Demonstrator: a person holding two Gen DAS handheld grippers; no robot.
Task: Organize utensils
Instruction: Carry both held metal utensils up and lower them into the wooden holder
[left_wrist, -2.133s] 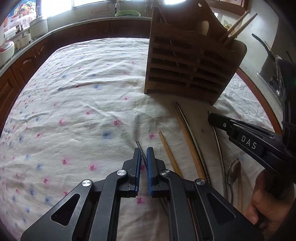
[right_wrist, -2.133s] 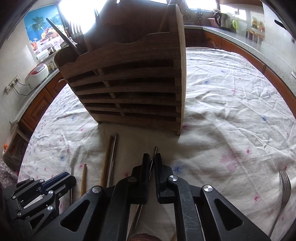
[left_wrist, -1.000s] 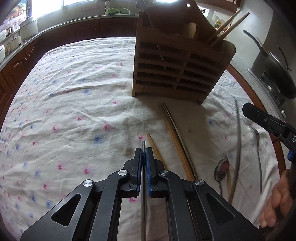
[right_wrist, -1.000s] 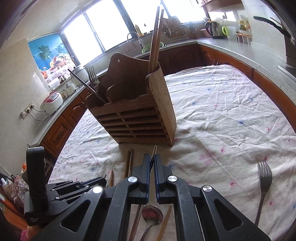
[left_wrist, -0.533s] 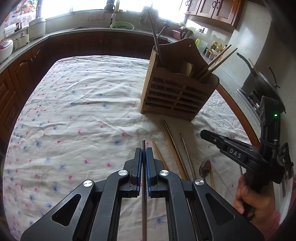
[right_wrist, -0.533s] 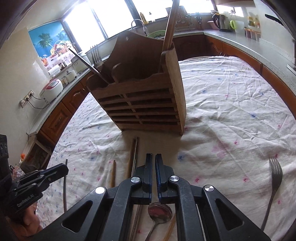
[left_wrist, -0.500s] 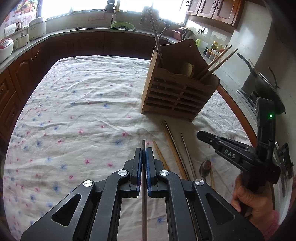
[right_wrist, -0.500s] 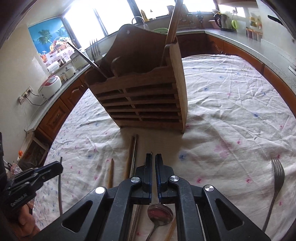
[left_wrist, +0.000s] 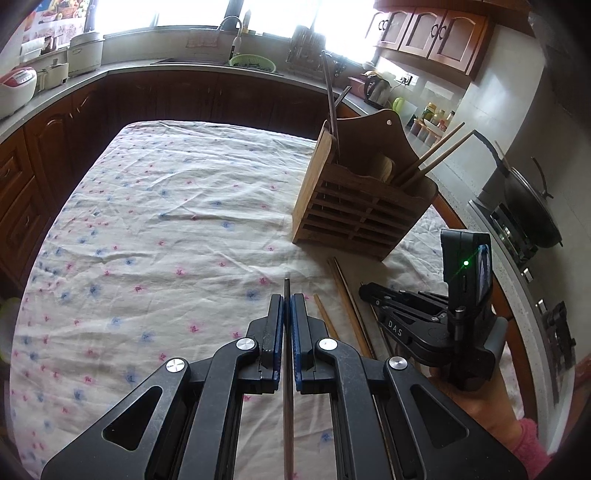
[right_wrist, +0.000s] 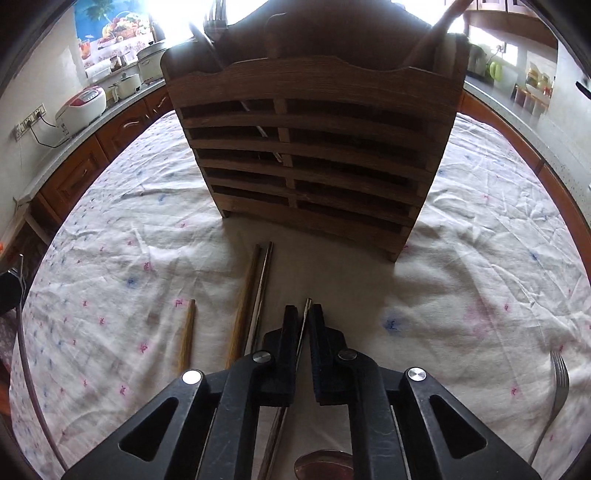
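Sunlit kitchen windows (left_wrist: 192, 13) (wooden cabinets (left_wrist: 424, 31))

the tabletop (left_wrist: 515, 295) is covered by a wrinkled white cloth (left_wrist: 166, 229) printed with small pink and blue flowers, its wooden rim showing along the right edge. a slatted wooden utensil holder (right_wrist: 314, 147) stands upright on the cloth, and just in front of it lie a wooden chopstick (right_wrist: 245, 302) touching a metal one (right_wrist: 263, 291) side by side, with a shorter-looking wooden chopstick (right_wrist: 187, 332) apart to their left. a fork (right_wrist: 556, 391) lies well apart near the right edge, and a spoon bowl (right_wrist: 323, 467) rests on the cloth at the near edge of the right wrist view.
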